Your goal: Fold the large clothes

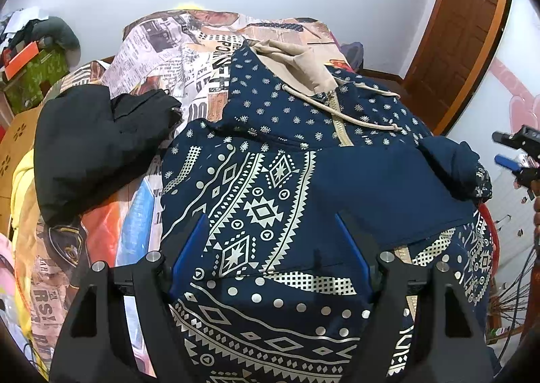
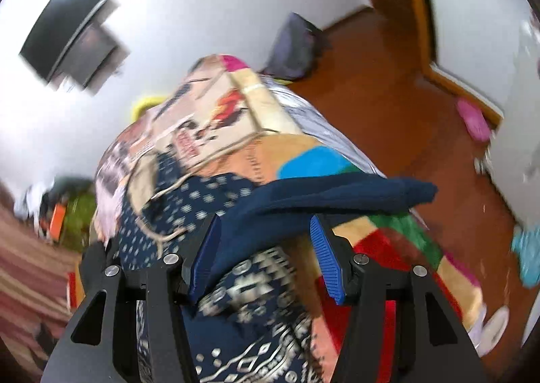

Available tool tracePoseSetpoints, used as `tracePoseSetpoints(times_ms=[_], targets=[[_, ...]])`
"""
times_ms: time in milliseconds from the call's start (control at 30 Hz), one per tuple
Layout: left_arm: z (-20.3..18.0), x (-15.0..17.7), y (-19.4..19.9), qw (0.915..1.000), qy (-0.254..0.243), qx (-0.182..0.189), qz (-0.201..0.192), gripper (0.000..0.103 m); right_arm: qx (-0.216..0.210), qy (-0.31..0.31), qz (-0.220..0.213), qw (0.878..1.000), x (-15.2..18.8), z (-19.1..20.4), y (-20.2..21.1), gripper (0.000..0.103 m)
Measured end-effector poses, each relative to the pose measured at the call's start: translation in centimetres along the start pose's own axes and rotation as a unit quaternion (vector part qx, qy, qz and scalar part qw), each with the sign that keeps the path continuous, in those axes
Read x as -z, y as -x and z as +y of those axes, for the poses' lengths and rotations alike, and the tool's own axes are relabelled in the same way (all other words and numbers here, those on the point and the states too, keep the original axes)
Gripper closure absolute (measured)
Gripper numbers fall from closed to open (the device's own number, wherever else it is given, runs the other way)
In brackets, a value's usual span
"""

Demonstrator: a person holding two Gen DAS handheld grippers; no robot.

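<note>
A navy hoodie (image 1: 256,180) with cream geometric print, a beige hood lining and a drawstring lies spread on the bed. One plain navy sleeve (image 1: 388,187) is folded across its chest. My left gripper (image 1: 270,217) hovers open over the hoodie's lower front, and nothing sits between its blue pads. In the blurred right wrist view, my right gripper (image 2: 266,219) stands open at the hoodie's (image 2: 249,315) edge. The navy sleeve (image 2: 337,194) lies loosely between its jaws, against the left pad only. The right gripper (image 1: 516,153) also shows at the right edge of the left wrist view.
A black garment (image 1: 101,146) lies left of the hoodie on a newspaper-print blanket (image 1: 168,55). A yellow garment (image 1: 20,187) and a green box (image 1: 37,79) are at the far left. A wooden door (image 1: 462,28) and wooden floor (image 2: 422,106) lie to the right.
</note>
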State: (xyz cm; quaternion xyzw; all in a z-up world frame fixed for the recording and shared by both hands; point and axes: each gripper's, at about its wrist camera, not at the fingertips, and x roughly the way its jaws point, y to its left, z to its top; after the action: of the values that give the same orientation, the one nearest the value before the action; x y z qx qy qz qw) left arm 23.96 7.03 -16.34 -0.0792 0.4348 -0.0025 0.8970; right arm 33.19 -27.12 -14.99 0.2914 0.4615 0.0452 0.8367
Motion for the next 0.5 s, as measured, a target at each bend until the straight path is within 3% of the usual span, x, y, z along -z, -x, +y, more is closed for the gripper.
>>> tracePoseSetpoints(times_ms=[133,433,500], targets=[[0.3,0.1,-0.6,1.0000,0.007,0.000,0.007,0.029,-0.018,-0.081,0.039,0.996,0.2,-2.4,-2.9,0.052],[0.6,0.3,-1.5,0.9998,0.013,0.000,0.016,0.029,-0.064,-0.166,0.074,0.981,0.0,-4.7,-7.0,0.052],[0.6,0.3,-1.5,0.9998,0.012,-0.001,0.016,0.029,-0.066,-0.159,0.065,0.983,-0.2,-4.6,-7.1,0.064]])
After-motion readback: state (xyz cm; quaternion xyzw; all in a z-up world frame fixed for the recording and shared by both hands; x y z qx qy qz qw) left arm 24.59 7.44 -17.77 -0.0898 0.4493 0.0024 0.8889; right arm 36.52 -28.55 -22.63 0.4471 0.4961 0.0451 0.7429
